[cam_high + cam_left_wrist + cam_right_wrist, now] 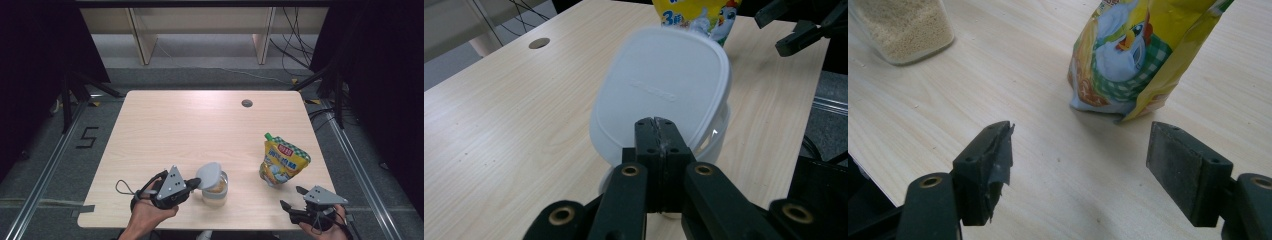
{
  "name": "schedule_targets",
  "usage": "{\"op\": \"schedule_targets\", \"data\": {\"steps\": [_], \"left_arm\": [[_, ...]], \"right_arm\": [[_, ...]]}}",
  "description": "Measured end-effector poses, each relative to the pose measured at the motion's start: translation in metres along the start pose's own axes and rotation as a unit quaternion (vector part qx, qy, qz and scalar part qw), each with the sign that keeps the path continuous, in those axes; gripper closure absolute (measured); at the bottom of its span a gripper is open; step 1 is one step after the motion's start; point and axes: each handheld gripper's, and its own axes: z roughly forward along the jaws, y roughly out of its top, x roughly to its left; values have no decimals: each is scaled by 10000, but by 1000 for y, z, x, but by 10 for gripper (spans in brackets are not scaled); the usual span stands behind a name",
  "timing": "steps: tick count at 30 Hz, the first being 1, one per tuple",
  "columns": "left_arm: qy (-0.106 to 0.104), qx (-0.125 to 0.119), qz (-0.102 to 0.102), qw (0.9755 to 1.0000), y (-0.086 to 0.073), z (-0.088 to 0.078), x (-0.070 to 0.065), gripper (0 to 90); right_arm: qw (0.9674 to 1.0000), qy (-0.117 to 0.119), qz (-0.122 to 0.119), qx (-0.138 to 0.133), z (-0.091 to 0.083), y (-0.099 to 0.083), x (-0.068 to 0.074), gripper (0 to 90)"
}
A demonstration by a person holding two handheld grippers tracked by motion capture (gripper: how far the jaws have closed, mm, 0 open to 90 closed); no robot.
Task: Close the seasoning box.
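Note:
My left gripper [197, 184] is shut on the near edge of a white lid [210, 175], which tilts up over a clear jar [216, 192] of beige grains near the table's front edge. In the left gripper view the jaws [655, 125] pinch the lid [664, 85] at its rim, and the lid hides most of the jar. A yellow stand-up pouch [282, 162] with a green checked print stands upright to the right. My right gripper [291, 196] rests open at the front right. Nothing lies between its jaws [1083, 145], which point at the pouch [1138, 55], with the jar [903, 25] at the far left.
The light wooden table [175, 130] has a round cable hole [246, 103] near its far edge. Dark stands and cables flank the table on the floor. A shelf unit stands beyond it.

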Motion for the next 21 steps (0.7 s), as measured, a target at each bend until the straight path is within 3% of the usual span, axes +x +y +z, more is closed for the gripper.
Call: {"op": "schedule_targets", "data": {"steps": [5,8,9,10,11,12,16,17,18,21], "left_arm": [[-97,-66,-177,9998,1,-3,-2,853],[-166,-135,-314,9993,0,-8,0,750],[-184,-165,-330,9991,-1,-9,1,723],[-202,-239,-421,9986,-2,-10,2,690],[-303,-330,-376,9983,-3,-12,5,661],[-318,-366,-499,9976,-5,-13,4,644],[-293,-445,-584,9969,-9,-18,6,546],[-264,-432,-532,9973,-10,-20,7,530],[-216,-433,-632,9968,-12,-21,6,501],[-167,-322,-638,9973,-21,-23,8,438]], "right_arm": [[10000,33,51,59,0,0,1,274],[10000,37,56,64,-1,0,1,274],[9997,28,203,104,-1,0,3,274],[9999,11,120,58,-1,0,2,274],[10000,19,71,41,-1,0,2,274],[9998,41,167,87,-1,0,4,274],[9998,65,170,84,-1,0,4,274],[10000,55,40,48,0,0,2,274],[10000,65,-22,19,1,0,1,274],[9999,87,-76,19,1,0,1,274]]}}
